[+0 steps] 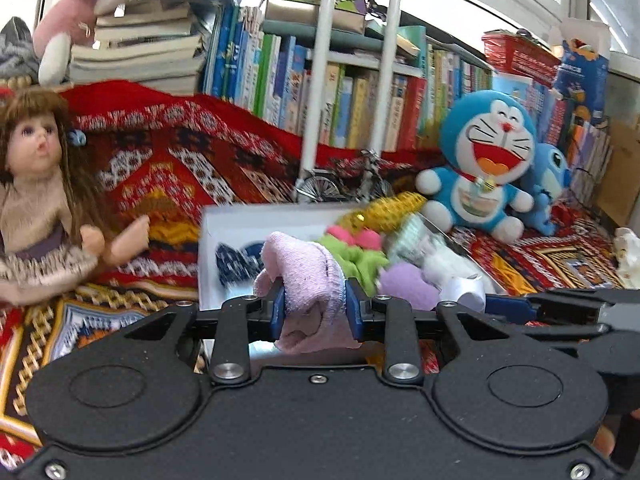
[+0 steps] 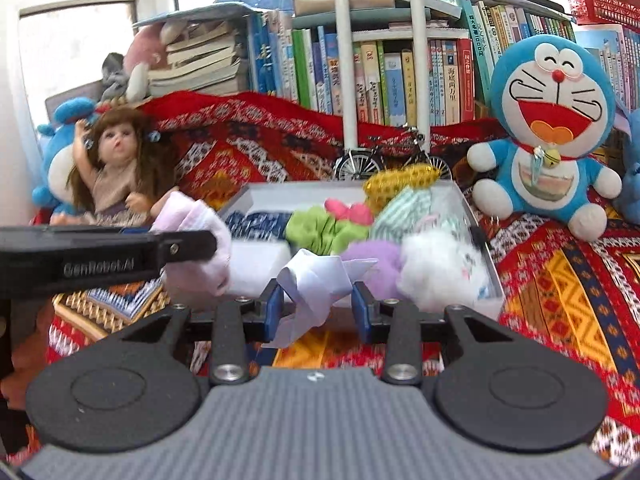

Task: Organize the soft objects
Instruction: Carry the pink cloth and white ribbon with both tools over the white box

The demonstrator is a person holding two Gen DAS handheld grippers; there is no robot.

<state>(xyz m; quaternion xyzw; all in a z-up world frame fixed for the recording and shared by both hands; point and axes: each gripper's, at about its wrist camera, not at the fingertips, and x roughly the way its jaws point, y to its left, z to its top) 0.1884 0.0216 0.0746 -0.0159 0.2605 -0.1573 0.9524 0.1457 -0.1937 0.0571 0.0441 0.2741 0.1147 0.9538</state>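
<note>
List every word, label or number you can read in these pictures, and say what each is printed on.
"GenRobot.AI": raised lettering on the side of the left gripper, seen from the right wrist view.
"海底两万里": spine of a pale blue book on the shelf.
"1000": part of the title on a teal book; the rest is too small.
All other book spines and the blue box carry print too small or blurred to read.
</note>
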